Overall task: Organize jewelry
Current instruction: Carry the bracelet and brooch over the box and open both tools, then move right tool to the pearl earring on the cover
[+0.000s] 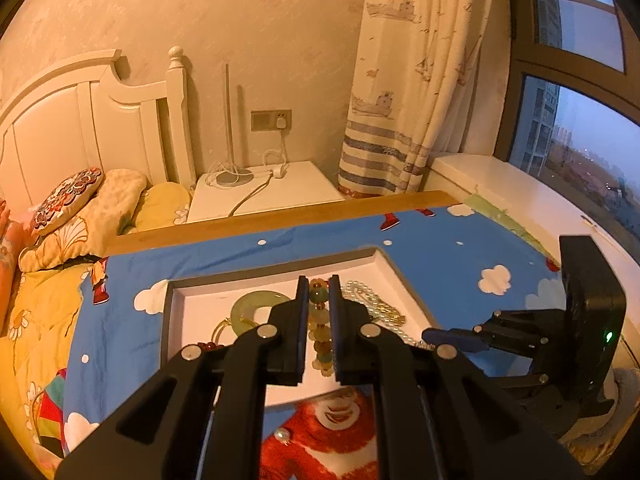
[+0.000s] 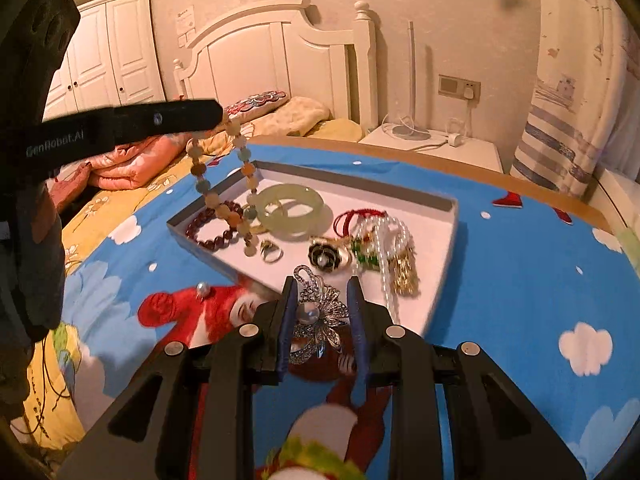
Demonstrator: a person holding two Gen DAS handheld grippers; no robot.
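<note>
My left gripper [image 1: 319, 285] is shut on a string of pastel flat beads [image 1: 320, 332]. In the right wrist view the bead string [image 2: 208, 196] hangs from the left gripper [image 2: 216, 114] over the near left corner of the white tray [image 2: 360, 182]. My right gripper [image 2: 322, 285] is shut on a silver rhinestone brooch with a pearl [image 2: 316, 318], just in front of the tray's near corner. Inside the tray lie a green jade bangle [image 2: 290, 210], a dark red bead bracelet [image 2: 212, 230], a ring [image 2: 271, 253], a black flower brooch [image 2: 326, 257] and a pearl necklace [image 2: 384, 240].
The tray rests on a blue cartoon cloth [image 2: 520, 264] with a wooden edge [image 1: 280, 216] behind it. A loose pearl piece [image 2: 203, 289] lies on the cloth left of the tray. A bed [image 1: 92, 208], a white bedside table [image 1: 280, 188], a curtain [image 1: 400, 120] and a window [image 1: 580, 120] surround it.
</note>
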